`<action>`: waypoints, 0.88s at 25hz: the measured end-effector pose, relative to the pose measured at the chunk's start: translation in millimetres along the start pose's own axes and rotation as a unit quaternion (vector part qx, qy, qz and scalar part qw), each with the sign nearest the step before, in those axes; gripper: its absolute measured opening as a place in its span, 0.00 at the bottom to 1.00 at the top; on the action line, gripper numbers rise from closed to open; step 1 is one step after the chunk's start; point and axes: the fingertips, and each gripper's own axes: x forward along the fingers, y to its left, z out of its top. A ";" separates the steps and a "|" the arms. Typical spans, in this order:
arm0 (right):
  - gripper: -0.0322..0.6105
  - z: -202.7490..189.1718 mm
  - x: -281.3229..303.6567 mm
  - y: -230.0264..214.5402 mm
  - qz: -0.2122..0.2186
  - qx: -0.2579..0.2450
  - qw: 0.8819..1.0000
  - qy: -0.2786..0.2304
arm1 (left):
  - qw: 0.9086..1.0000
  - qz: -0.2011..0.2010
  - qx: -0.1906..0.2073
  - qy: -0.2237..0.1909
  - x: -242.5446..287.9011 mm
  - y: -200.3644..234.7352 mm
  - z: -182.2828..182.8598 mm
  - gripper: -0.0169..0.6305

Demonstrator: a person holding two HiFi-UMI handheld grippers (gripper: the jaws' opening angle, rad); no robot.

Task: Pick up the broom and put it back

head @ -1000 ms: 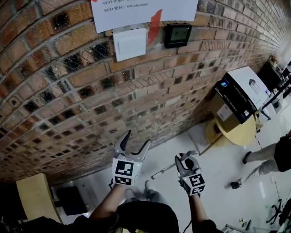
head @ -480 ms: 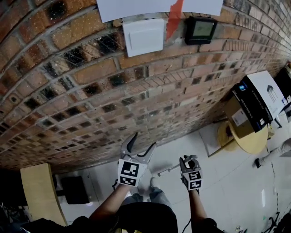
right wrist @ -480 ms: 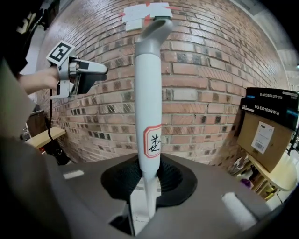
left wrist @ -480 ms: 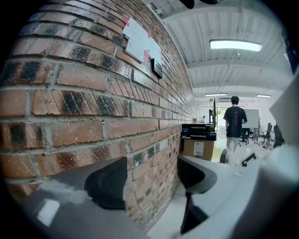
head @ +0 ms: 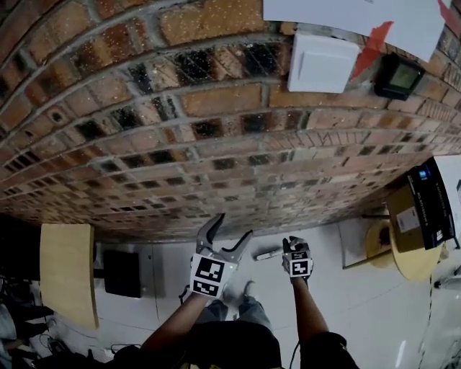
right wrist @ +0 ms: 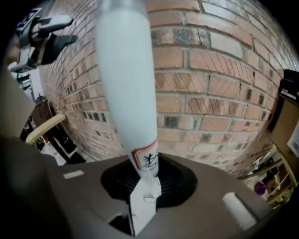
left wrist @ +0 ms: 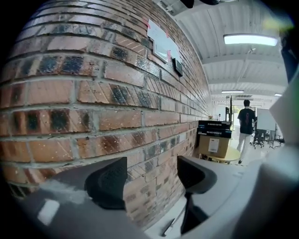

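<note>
Putting back: broom [right wrist: 126, 70] clamped in our right gripper [head: 296, 246].
Our left gripper [left wrist: 152, 179] is open; next, we likely lean it on the brick wall [head: 144, 108].

The left tool [head: 235, 225] is hovering left of the right tool [head: 294, 243], before the wall [head: 180, 144]. Boxes [head: 421, 205] are sitting on the tabletop [head: 412, 267].

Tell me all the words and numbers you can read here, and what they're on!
Nothing here can be read for sure.
Broom handle, label: one black character inside a red border, too blurred to read.
Black box: lines of white print, too small to read.
Cardboard box, white sticker: too small to read.
Paper sheet on the brick wall: no print shows.
Marker cubes: black-and-white squares, no words.
</note>
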 end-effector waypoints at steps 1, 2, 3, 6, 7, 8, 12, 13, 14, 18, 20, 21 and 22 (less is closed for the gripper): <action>0.18 8.8 13.0 -0.9 0.001 0.003 1.000 -0.006 | 1.000 0.007 -0.006 0.002 -6.0 5.5 -2.2 0.55; 0.18 17.6 25.8 -2.3 0.002 0.005 1.000 -0.006 | 1.000 0.014 -0.013 0.002 -12.6 11.1 -3.3 0.55; 0.18 26.2 38.1 -4.0 0.001 0.004 1.000 -0.001 | 1.000 0.022 -0.020 0.001 -19.5 17.0 -3.6 0.55; 0.18 47.1 68.5 -11.6 -0.012 0.002 0.999 0.031 | 0.998 0.048 -0.030 -0.005 -38.8 33.8 -3.6 0.55; 0.18 51.4 76.2 -16.2 -0.020 0.007 0.999 0.042 | 0.998 0.057 -0.031 -0.006 -44.1 38.6 -4.3 0.55; 0.18 58.7 80.6 -21.6 -0.030 0.012 0.998 0.048 | 0.997 0.064 -0.034 -0.006 -48.5 42.9 -5.5 0.55; 0.34 98.6 84.4 -26.9 -0.043 0.012 0.999 0.012 | 0.995 0.082 -0.056 -0.012 -62.0 54.0 -10.0 0.55; 0.38 102.6 82.8 -24.2 -0.039 0.009 0.999 0.008 | 0.995 0.085 -0.059 -0.015 -64.7 55.7 -9.7 0.55; 0.41 104.8 78.7 -21.0 -0.036 0.007 0.999 0.005 | 0.994 0.087 -0.061 -0.019 -66.7 56.9 -8.9 0.55; 0.45 112.8 44.0 -2.9 -0.030 -0.003 0.999 -0.028 | 0.994 0.090 -0.062 -0.029 -75.5 59.6 -3.4 0.55; 0.45 120.6 23.3 4.2 -0.028 0.004 0.998 -0.054 | 0.993 0.091 -0.062 -0.037 -78.4 62.7 1.2 0.55; 0.45 128.2 12.0 6.6 -0.028 0.008 0.997 -0.071 | 0.993 0.093 -0.061 -0.043 -79.0 65.1 4.2 0.55; 0.45 136.5 -0.1 10.2 -0.028 0.012 0.996 -0.087 | 0.992 0.095 -0.061 -0.048 -80.3 68.0 7.1 0.55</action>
